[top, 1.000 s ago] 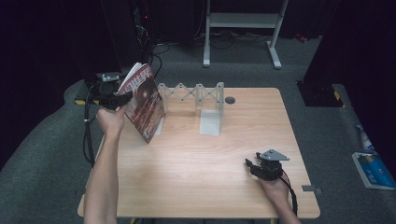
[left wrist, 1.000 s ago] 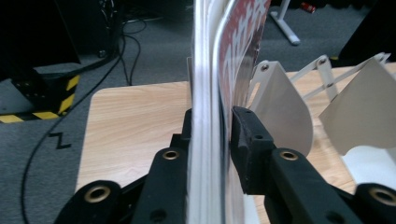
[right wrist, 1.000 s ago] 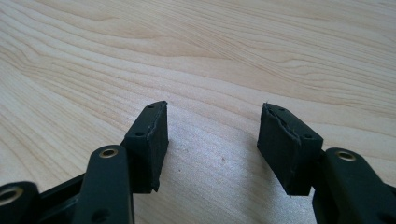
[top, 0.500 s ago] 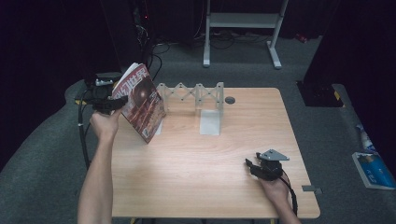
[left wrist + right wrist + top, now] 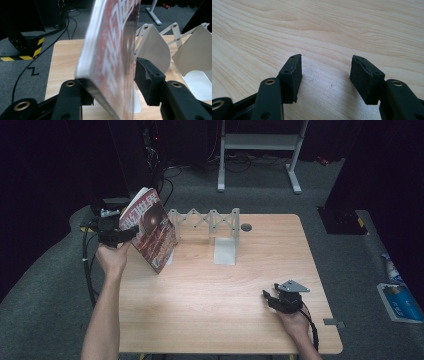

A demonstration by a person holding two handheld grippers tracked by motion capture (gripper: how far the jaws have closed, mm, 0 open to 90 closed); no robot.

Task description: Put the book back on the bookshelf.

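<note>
Left claw (image 5: 113, 82) jaws just opening; thick red-covered book with white lettering (image 5: 112, 50) stands between them, right pad clear of it. White metal accordion book rack (image 5: 160, 47) beyond, on light wooden tabletop (image 5: 62, 60).

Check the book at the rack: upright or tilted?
Tilted. The book leans leftward, its bottom edge by the white expandable rack, between the left gripper jaws, which have just been opening.

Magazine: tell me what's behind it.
Behind the magazine stands the white folding rack, its left end plate partly visible. The magazine covers that plate's foot.
</note>
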